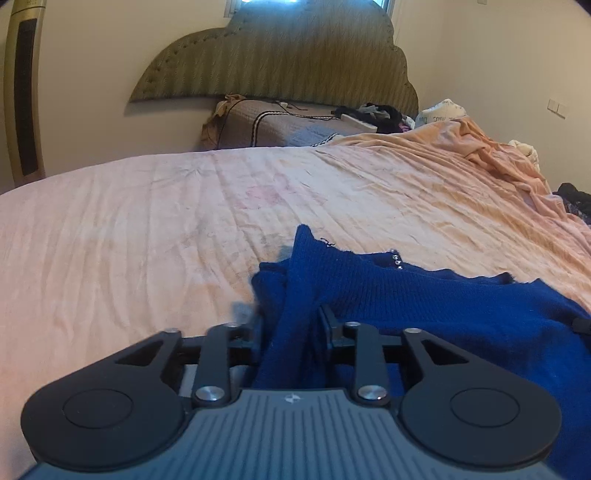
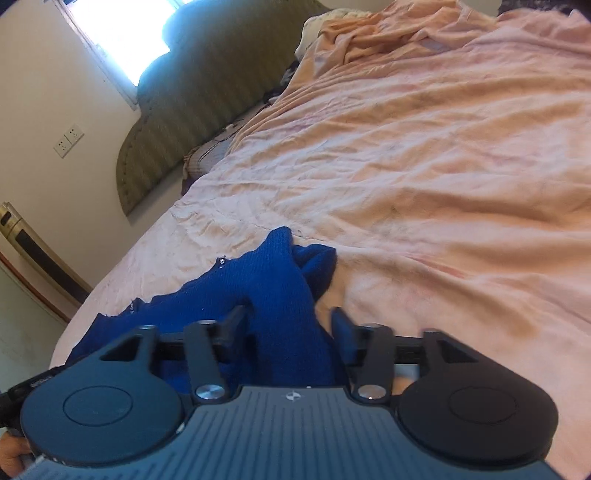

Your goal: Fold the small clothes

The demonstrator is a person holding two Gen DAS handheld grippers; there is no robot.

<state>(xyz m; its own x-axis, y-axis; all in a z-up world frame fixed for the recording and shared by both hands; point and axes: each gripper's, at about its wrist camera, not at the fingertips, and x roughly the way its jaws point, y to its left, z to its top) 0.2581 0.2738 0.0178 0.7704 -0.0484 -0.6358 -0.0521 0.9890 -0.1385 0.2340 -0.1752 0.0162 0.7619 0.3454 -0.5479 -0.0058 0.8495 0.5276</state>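
The bed [image 1: 147, 221] fills both views, spread with a wrinkled pink sheet [image 2: 443, 166] that bunches into a heap toward the far side. Behind it an olive padded headboard [image 1: 288, 62] with a scalloped outline stands against a cream wall, and a bright window [image 2: 122, 33] above it is blown out to white. A grey pillow [image 1: 280, 125] with dark trim lies at the head of the bed; the clutter past it is too small to make out. A tall gold appliance [image 1: 24, 92] stands at the room's edge, cut off by the frame.

The blue knit garment [image 1: 424, 306] is stretched between the two tools just above the sheet, its lower part running out of frame. The left gripper [image 1: 291, 328] has its fingers closed on a bunched fold of it, the tips buried in fabric. The right gripper [image 2: 286, 325] clamps another fold; one finger [image 2: 341, 321] shows bare beside the cloth. A hand [image 2: 13, 458] is barely visible at the corner.
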